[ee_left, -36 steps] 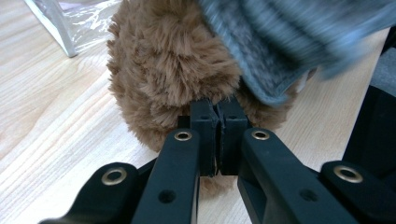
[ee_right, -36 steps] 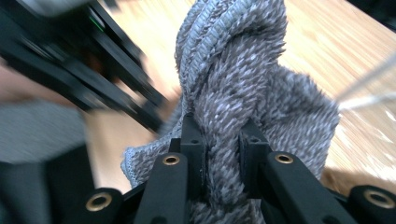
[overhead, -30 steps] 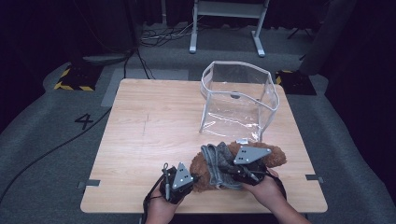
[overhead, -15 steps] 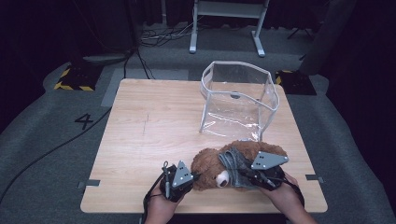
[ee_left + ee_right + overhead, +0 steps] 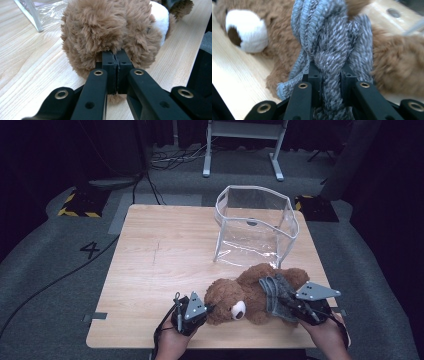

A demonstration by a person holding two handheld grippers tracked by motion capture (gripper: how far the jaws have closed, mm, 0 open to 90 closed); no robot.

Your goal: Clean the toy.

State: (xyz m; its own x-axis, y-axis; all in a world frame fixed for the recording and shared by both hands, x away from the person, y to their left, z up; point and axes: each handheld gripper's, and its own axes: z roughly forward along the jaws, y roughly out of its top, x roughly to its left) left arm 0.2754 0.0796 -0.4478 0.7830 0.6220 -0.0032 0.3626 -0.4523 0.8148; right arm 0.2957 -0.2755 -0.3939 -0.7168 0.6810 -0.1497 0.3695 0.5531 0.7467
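Observation:
A brown teddy bear (image 5: 250,292) lies on its side near the table's front edge, its white snout (image 5: 239,310) pointing forward. My left gripper (image 5: 207,309) is at the bear's head, and in the left gripper view (image 5: 117,57) its jaws are shut tight on a tuft of the head's fur (image 5: 110,32). A grey knitted garment (image 5: 276,295) is bunched around the bear's body. My right gripper (image 5: 286,303) is shut on a thick fold of that garment (image 5: 329,50), with the bear's snout (image 5: 247,30) off to the left in the right gripper view.
A clear plastic bag with a white rim (image 5: 255,227) stands open on the wooden table (image 5: 160,250), just behind the bear. A metal stand's feet and cables lie on the dark floor beyond the table's far edge.
My right gripper moved right with the grey garment, sliding it off the bear's head toward its body. The head and snout are now uncovered. My left gripper stayed put.

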